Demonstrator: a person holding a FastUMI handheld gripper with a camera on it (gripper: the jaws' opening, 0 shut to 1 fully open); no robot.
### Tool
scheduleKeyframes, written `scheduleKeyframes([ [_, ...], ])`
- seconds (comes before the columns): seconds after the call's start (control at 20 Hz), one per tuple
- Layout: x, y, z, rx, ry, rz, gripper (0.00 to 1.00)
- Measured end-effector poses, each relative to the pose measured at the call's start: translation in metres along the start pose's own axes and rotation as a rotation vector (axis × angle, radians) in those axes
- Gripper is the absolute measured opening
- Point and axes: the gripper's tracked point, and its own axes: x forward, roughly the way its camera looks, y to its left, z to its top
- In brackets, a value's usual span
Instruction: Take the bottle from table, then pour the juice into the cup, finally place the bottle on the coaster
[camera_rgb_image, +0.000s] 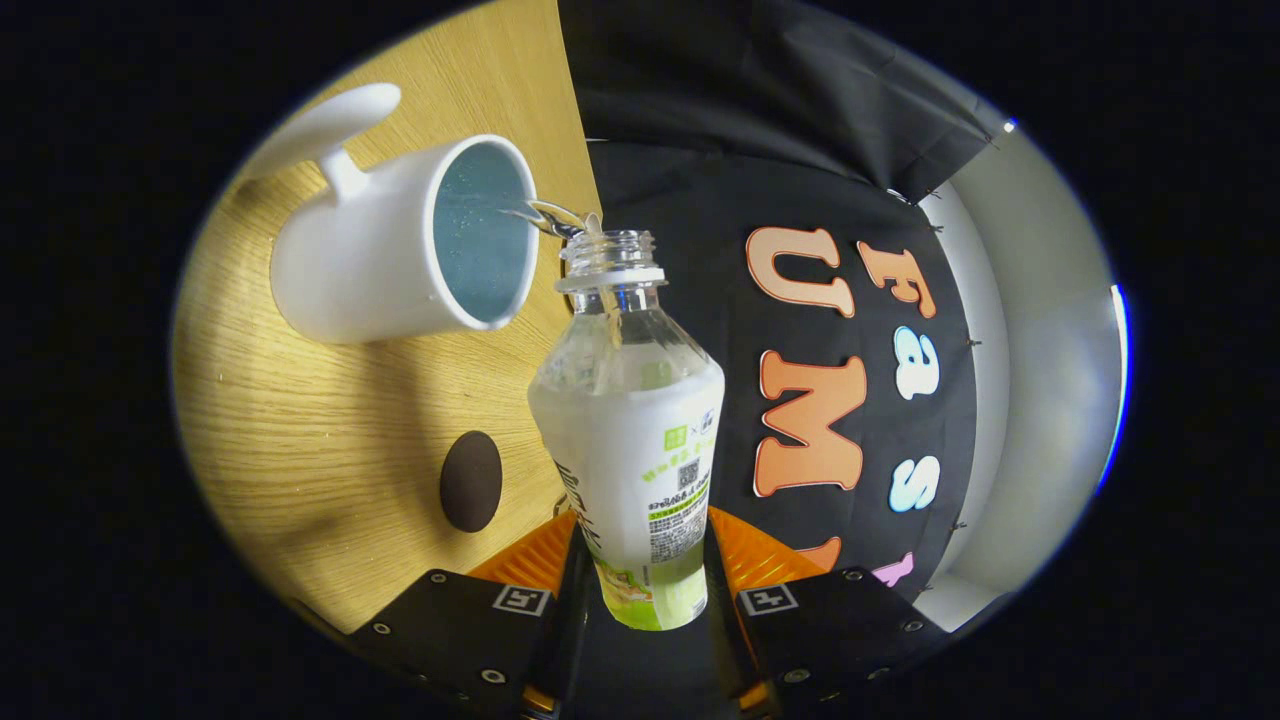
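My gripper (640, 560) is shut on the lower part of a clear plastic bottle (630, 420) with a white and green label and no cap. The bottle is tipped over, its open mouth (607, 245) close to the rim of a white cup (400, 245) with a handle. A thin stream of liquid (545, 215) runs from the mouth into the cup. The cup stands on the wooden table (330, 420). A small dark round coaster (471, 481) lies on the table nearer my fingers than the cup.
The black cloth wall (800, 200) hangs behind the table's far edge, with a pale wall (1040, 360) beyond it. Bare wood lies between the cup and the coaster.
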Motion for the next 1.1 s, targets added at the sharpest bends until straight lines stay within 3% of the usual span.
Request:
scheduleKeyframes([
  [1.1, 0.002, -0.011, -0.002, -0.144, -0.014, -0.029, 0.54],
])
